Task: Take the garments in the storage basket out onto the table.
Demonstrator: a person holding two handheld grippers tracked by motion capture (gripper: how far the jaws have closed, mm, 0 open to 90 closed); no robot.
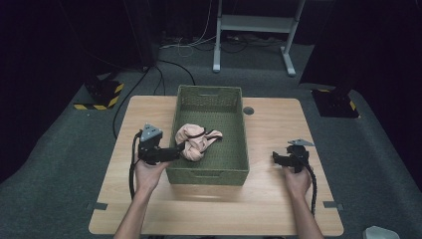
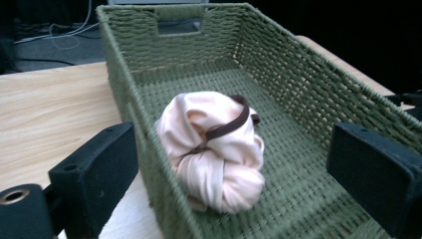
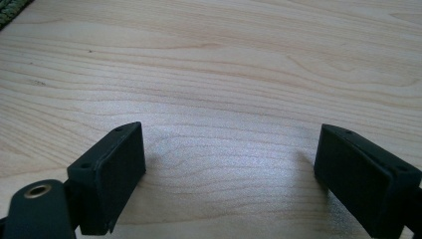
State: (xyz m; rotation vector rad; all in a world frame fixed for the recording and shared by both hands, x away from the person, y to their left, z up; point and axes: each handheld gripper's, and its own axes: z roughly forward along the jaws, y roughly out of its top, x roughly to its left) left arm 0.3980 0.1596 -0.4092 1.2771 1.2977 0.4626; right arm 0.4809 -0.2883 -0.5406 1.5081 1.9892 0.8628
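The left gripper [image 1: 175,151], jaws wide, straddles the green basket's [image 2: 278,64] nine-o'clock wall; the pink cloth bundle [image 2: 214,149] lies just inside, perhaps touching it. The right gripper [image 3: 229,172], jaws wide, hovers over bare table [image 3: 224,64] at four o'clock.

Both bare forearms enter from six o'clock. The left hand [image 1: 146,174] holds the black two-jaw left gripper [image 1: 175,151], pointing toward three o'clock, jaws spread wide. The right hand [image 1: 297,180] holds the black two-jaw right gripper [image 1: 275,158], pointing toward nine o'clock, jaws likewise gaping wide.
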